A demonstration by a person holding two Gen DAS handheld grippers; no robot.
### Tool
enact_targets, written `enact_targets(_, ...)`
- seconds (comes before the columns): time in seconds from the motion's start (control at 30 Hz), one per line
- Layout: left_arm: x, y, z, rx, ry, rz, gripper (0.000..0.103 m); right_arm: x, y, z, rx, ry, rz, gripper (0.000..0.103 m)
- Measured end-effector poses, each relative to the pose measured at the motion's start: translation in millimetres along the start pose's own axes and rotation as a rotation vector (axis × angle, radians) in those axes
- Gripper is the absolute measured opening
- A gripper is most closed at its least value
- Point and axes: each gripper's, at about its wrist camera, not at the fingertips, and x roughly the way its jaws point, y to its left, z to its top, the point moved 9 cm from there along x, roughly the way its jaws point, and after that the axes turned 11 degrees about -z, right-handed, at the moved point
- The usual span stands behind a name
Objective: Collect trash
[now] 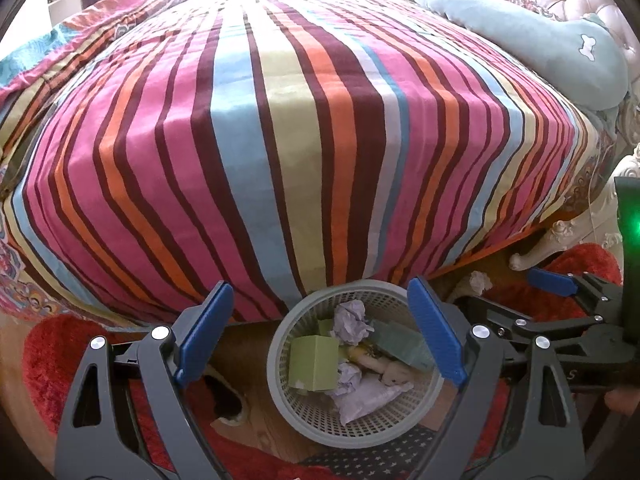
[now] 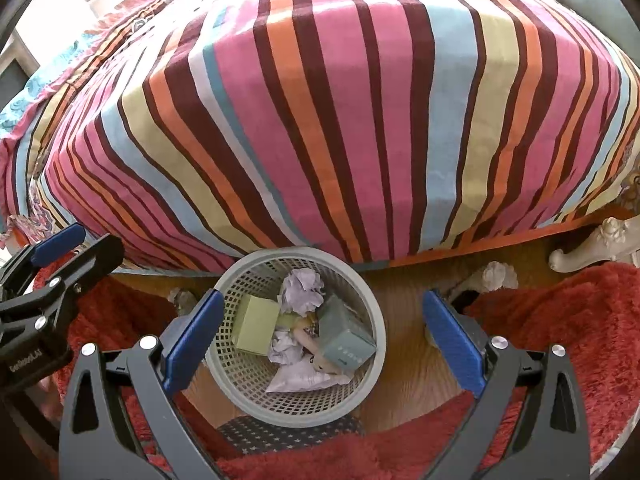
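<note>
A grey mesh waste basket [image 1: 280, 392] [image 2: 372, 336] stands on the floor against the bed. It holds crumpled white paper [image 1: 351, 318] [image 2: 303, 286], a pale green box [image 1: 314, 362] [image 2: 256, 326], a grey-green box [image 1: 402, 344] [image 2: 346, 338] and a white wrapper [image 2: 300, 378]. My left gripper [image 1: 320, 328] hangs open and empty above the basket. My right gripper [image 2: 324, 340] is open and empty above it too. Each gripper shows at the edge of the other's view: the right one [image 1: 560, 292], the left one [image 2: 60, 248].
A bed with a striped cover [image 1: 300, 120] [image 2: 340, 100] fills the upper view. A red shaggy rug [image 2: 560, 320] [image 1: 52, 352] lies on the wooden floor. A crumpled paper ball [image 1: 480, 282] [image 2: 498, 274] lies near the bed's white carved leg [image 2: 596, 248]. A teal pillow [image 1: 560, 40] lies on the bed.
</note>
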Motion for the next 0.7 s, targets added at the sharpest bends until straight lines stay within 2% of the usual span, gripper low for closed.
enact_targets(0.13, -1, 1, -2, -0.004, -0.007, 0.005, 0.086, 1, 0, -2, 0.005, 0.004, 0.0, 0.095)
enact_targets(0.23, -5, 6, -3, 0.009, -0.032, 0.075, 0.086, 3, 0, -3, 0.007, 0.008, 0.001, 0.095)
enact_targets(0.37, -4, 5, -4, 0.03, -0.027, 0.093, 0.086, 6, 0, -5, 0.008, 0.017, 0.005, 0.095)
enact_targets(0.6, 5, 3, -7, 0.006, 0.021, 0.044, 0.086, 7, 2, -7, 0.009, 0.017, 0.006, 0.095)
enact_targets(0.7, 7, 4, -10, 0.002, 0.029, 0.045, 0.086, 7, 1, -8, 0.007, 0.021, 0.007, 0.095)
